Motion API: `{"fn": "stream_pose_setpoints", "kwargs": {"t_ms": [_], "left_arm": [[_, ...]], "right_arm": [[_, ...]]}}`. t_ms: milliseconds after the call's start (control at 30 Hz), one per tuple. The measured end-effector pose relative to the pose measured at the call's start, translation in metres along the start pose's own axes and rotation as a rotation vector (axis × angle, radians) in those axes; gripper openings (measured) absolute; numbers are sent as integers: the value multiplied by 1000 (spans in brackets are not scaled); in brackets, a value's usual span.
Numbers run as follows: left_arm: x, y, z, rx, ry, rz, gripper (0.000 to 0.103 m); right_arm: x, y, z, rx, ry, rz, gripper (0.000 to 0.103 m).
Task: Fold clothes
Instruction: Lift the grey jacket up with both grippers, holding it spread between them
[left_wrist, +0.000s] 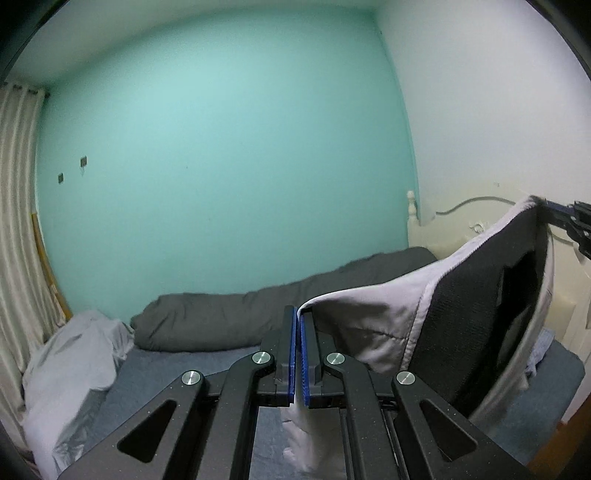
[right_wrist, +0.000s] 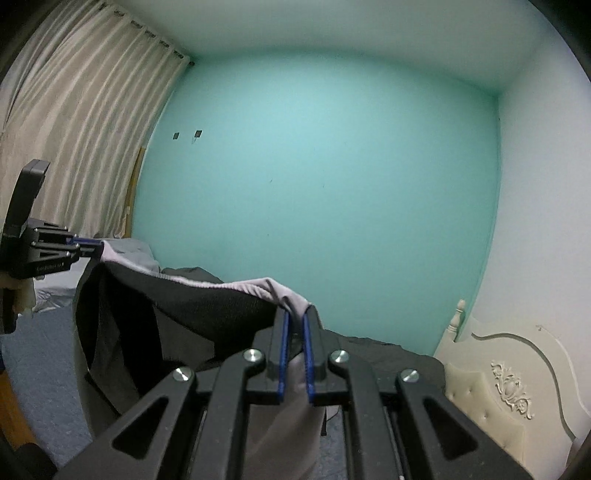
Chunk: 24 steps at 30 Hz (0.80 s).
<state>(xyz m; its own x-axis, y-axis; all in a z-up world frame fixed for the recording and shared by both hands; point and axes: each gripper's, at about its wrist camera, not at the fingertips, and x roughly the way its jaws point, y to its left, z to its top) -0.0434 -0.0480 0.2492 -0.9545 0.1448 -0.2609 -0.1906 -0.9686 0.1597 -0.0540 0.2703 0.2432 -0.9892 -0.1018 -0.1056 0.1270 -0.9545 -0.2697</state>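
Observation:
A garment (left_wrist: 388, 314), light grey outside with a black mesh lining (left_wrist: 476, 314), hangs stretched in the air between both grippers above the bed. My left gripper (left_wrist: 298, 314) is shut on one corner of its edge, with cloth trailing below the jaws. The right gripper (left_wrist: 565, 214) shows at the far right of the left wrist view, pinching the other corner. In the right wrist view my right gripper (right_wrist: 295, 317) is shut on the garment (right_wrist: 207, 310), and the left gripper (right_wrist: 86, 243) holds the far corner at the left.
A bed with a blue-grey sheet (left_wrist: 177, 365) lies below. A rolled dark grey duvet (left_wrist: 236, 314) runs along the teal wall. A light grey cloth heap (left_wrist: 74, 365) sits at the left by the curtain (right_wrist: 81, 129). A cream headboard (right_wrist: 517, 380) stands at the right.

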Motion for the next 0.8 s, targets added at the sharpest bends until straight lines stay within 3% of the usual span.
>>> {"fn": "stream_pose_setpoints", "kwargs": {"t_ms": [367, 800], "left_arm": [[-75, 9, 39, 25, -114, 55, 2], [-134, 14, 35, 24, -185, 94, 2]], "right_arm": [[-50, 3, 44, -2, -89, 32, 6], [-99, 25, 66, -25, -139, 70, 6]]}}
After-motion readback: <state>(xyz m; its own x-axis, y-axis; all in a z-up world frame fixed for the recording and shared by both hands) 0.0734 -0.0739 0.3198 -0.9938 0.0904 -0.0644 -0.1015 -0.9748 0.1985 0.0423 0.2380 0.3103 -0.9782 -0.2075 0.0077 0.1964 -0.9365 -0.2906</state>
